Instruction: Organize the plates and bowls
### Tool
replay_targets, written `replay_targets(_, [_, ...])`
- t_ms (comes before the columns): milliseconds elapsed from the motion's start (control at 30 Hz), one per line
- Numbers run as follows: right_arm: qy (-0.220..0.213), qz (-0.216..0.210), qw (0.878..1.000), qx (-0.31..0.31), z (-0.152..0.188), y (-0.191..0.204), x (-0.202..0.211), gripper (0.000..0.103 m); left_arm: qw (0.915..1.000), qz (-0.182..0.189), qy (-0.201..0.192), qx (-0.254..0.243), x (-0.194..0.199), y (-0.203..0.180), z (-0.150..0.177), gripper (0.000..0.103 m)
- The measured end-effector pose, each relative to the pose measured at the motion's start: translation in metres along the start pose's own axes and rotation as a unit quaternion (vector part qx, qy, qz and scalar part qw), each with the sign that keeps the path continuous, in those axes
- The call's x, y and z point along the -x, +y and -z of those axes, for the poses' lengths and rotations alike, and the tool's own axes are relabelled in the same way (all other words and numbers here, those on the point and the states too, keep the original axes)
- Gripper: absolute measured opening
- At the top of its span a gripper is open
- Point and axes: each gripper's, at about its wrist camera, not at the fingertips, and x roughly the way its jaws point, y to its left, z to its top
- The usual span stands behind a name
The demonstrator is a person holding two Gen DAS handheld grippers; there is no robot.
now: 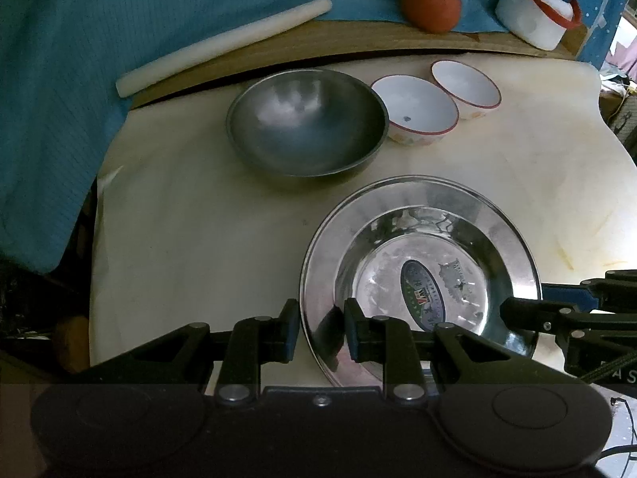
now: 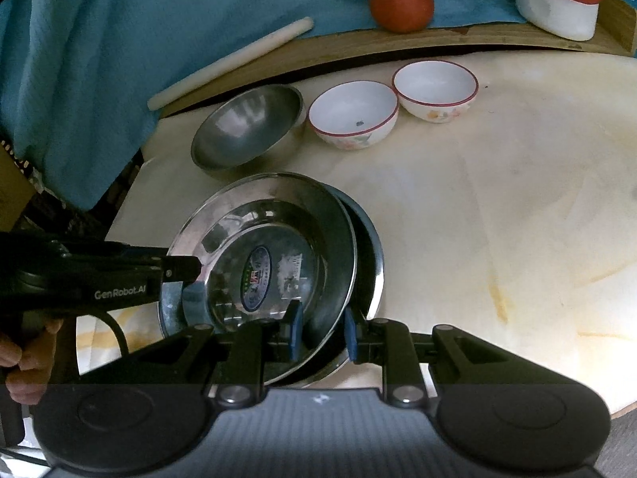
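A shiny steel plate (image 1: 422, 207) with an oval sticker lies near the table's front; in the right wrist view it (image 2: 318, 215) sits tilted on a second steel plate (image 2: 376, 267). My left gripper (image 1: 321, 330) straddles the plate's left rim, jaws a little apart. My right gripper (image 2: 321, 332) straddles its right rim, also slightly apart. A dull steel bowl (image 1: 306, 123) stands behind, with two white red-rimmed bowls (image 1: 416, 109) (image 1: 466, 87) to its right.
A white rolling pin (image 1: 223, 46), an orange ball (image 1: 431, 4) and a white pot with red handle (image 1: 533, 12) lie on a wooden board (image 1: 358, 42) at the back. Blue cloth (image 1: 59, 99) hangs on the left. The cream table (image 1: 191, 231) spreads left and right.
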Motion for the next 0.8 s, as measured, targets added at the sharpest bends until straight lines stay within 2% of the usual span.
replay_targets(800, [0.009, 0.003, 1.000, 0.003, -0.0030, 0.0025, -0.0064, 0.027, 1.0000, 0.002, 0.007, 0.000, -0.0064, 0.0020, -0.0043, 0.026])
